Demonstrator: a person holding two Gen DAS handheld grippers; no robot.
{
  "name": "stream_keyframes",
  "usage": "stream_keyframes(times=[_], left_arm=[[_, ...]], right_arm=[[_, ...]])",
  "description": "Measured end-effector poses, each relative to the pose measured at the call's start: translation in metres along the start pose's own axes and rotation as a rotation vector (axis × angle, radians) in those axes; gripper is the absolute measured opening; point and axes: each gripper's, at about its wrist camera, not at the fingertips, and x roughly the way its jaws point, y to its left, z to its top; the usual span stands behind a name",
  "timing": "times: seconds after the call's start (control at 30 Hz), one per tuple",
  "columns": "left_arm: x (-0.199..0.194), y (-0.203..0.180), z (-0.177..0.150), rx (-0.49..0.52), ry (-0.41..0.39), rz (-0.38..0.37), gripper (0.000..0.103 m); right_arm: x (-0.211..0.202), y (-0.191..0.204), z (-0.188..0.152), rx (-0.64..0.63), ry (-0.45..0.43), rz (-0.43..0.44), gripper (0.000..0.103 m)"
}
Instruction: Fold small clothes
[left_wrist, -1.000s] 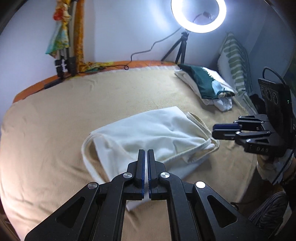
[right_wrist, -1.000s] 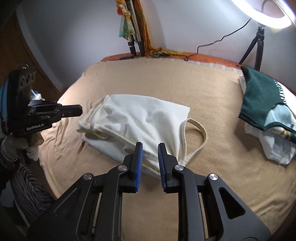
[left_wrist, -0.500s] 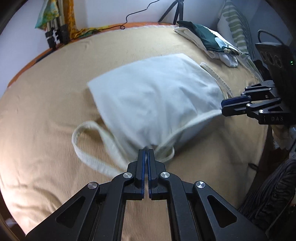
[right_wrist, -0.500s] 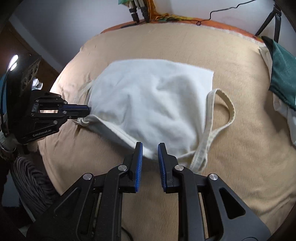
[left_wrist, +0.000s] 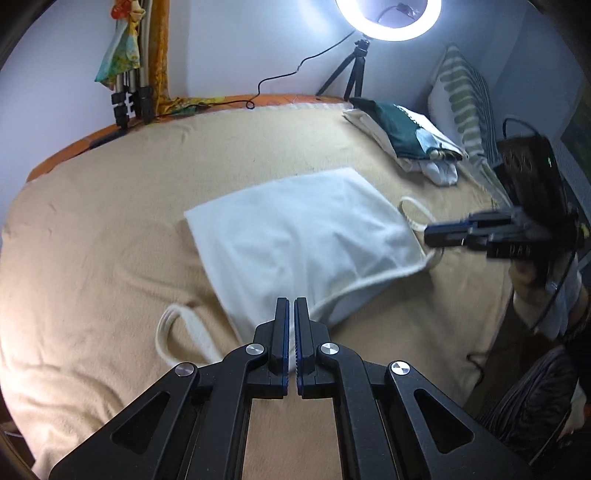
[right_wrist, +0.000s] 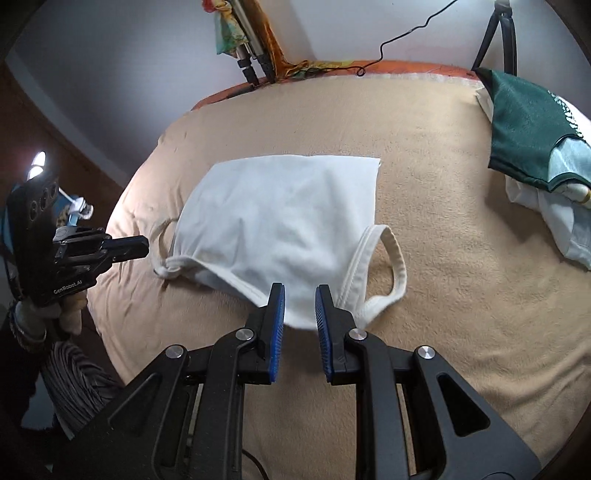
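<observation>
While flat, white top (right_wrist: 280, 218) lies beyond both fingers (right_wrist: 277, 314).

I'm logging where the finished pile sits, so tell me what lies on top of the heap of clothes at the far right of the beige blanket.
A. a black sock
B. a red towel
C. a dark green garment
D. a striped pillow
C: in the right wrist view a dark green garment lies over the white clothes at the far right of the beige blanket.
</observation>
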Motion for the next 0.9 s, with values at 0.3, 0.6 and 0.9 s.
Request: stream_keyframes(times=[0.3, 0.6, 0.9], left_arm=[[0.038, -0.019, -0.021, 0.017, 0.165, -0.104, 0.001], [0.002, -0.029, -0.06, 0.098, 0.173, -0.04, 0.001], [-0.013, 0.016, -0.025, -0.156, -0.004, -0.081, 0.013]], right_arm=[[0.012, -0.01, 0.0, -0.016, 0.036, -0.069, 0.018], [0.004, -0.004, -0.035, -0.025, 0.143, 0.0, 0.018], [-0.042, -0.001, -0.02, -0.01, -0.021, 0.098, 0.048]])
